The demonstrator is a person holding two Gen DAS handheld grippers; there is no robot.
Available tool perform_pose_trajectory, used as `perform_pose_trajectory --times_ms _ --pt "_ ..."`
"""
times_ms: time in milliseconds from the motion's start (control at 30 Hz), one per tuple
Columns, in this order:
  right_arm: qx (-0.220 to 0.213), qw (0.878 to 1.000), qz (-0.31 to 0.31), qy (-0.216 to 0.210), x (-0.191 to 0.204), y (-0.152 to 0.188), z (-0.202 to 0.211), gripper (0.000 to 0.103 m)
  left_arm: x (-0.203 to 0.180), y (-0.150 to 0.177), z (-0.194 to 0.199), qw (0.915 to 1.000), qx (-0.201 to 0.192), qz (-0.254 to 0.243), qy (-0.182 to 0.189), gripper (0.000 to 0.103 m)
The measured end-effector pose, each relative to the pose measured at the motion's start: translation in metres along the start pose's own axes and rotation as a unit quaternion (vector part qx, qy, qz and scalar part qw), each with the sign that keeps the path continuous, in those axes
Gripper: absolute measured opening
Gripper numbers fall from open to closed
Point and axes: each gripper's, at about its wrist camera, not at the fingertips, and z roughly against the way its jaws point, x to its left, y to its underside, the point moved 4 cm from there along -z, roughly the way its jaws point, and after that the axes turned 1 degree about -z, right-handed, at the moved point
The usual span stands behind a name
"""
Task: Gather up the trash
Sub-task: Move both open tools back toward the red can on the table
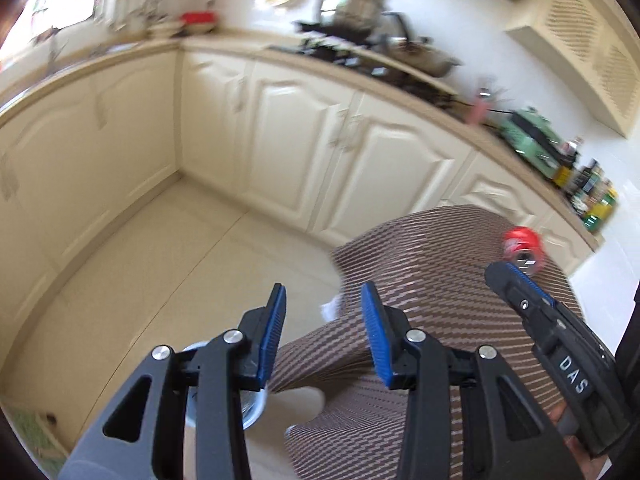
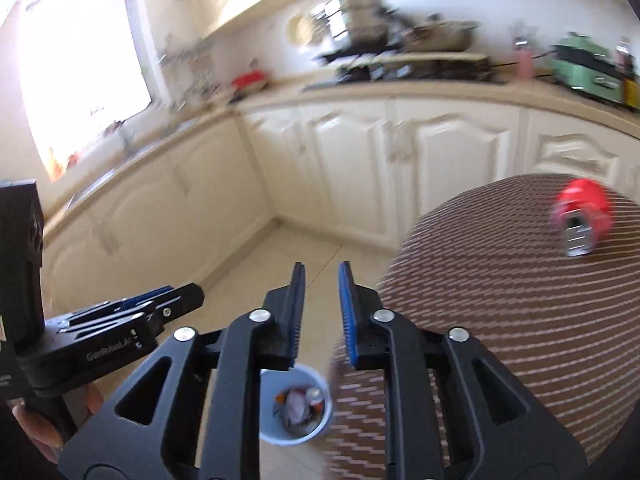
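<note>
A red drink can [image 2: 582, 216] lies on its side on the round table with the brown striped cloth [image 2: 520, 320], its silver end facing me. In the left wrist view the can [image 1: 522, 246] sits near the table's [image 1: 440, 280] far right edge, just beyond my right gripper [image 1: 504, 276]. My right gripper [image 2: 322, 280] hovers over the table's left edge, jaws narrowly apart and empty. Below it on the floor stands a small white bin [image 2: 272, 430] with scraps inside. My left gripper [image 1: 323, 308] is open and empty above the floor and table edge, and is also visible at the left of the right wrist view [image 2: 188, 298].
Cream cabinets [image 2: 360, 168] run around the corner behind the table. The counter [image 2: 440, 92] carries pots, a green appliance [image 2: 584, 68] and bottles [image 1: 592, 196]. A bright window [image 2: 80, 60] is at the left. A beige tiled floor [image 1: 160, 280] lies between table and cabinets.
</note>
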Motion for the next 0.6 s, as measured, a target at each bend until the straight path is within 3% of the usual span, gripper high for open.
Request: perform_pose_trajectory --times_ms 167,233,367,600 --pt "-0.042 0.996 -0.067 0.049 -0.086 -0.030 0.041 0.030 -0.095 -0.022 -0.012 0.9976 -0.011 -0.055 0.041 0.039" --pt "-0.059 0.991 -0.094 0.070 -0.119 -0.038 0.055 0.048 -0.128 -0.028 -0.021 0.9960 -0.011 -0.071 0.053 0.039" --pt "-0.064 0.980 -0.158 0.102 -0.190 -0.048 0.062 0.048 -0.176 -0.034 -0.044 0.9938 0.002 -0.088 0.068 0.039" --pt "-0.032 0.962 -0.255 0.094 -0.271 -0.040 0.034 0.048 -0.215 -0.039 -0.100 0.9932 0.029 -0.099 0.053 0.039"
